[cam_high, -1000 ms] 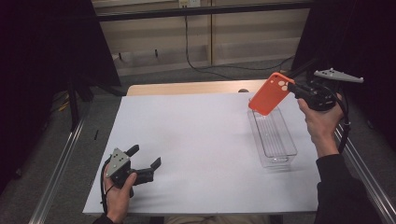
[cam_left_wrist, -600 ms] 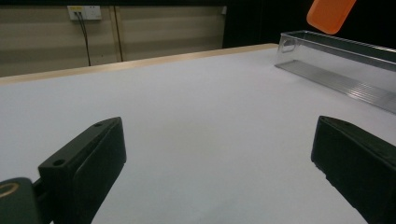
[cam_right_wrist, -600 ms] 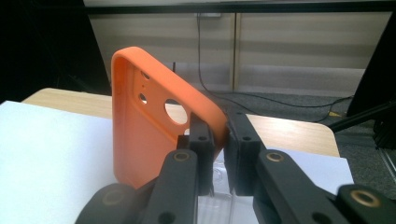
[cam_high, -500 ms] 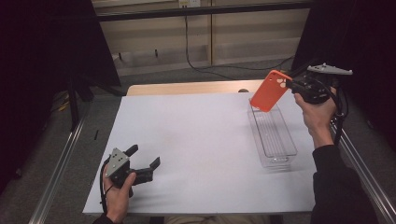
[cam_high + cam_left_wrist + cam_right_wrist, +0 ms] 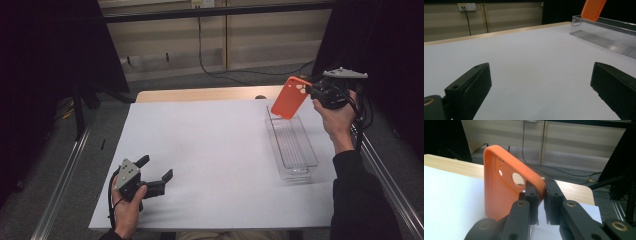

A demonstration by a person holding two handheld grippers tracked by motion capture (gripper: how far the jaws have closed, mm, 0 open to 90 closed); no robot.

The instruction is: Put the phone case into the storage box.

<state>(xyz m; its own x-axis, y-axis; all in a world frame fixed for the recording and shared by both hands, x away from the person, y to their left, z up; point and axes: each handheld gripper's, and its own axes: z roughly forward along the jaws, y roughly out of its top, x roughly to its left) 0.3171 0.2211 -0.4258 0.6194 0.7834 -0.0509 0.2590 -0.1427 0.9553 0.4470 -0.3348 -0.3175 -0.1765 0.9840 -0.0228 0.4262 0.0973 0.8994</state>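
Note:
An orange phone case point(image 5: 290, 97) hangs in the air over the far end of a clear plastic tray point(image 5: 291, 142), pinched at its edge by my right gripper point(image 5: 314, 93), which is shut on it. In the right gripper view the orange phone case point(image 5: 506, 187) stands on edge with its camera holes showing, clamped between the two black fingers point(image 5: 554, 195). My left gripper point(image 5: 157, 172) rests low on the white sheet near the front left, open, with nothing between its fingers point(image 5: 471, 87). From there the clear tray point(image 5: 604, 32) and the orange phone case point(image 5: 594, 8) show far off at the right.
A white sheet point(image 5: 210, 150) covers most of the wooden table point(image 5: 200, 94). Metal rails point(image 5: 65, 180) run along both sides. Cables and a wall socket point(image 5: 466, 6) lie beyond the far edge. The clear tray sits lengthwise at the right side.
My right gripper has lifted a little and drifted right with the phone case, holding it above the tray's far end. The left gripper has stayed put.

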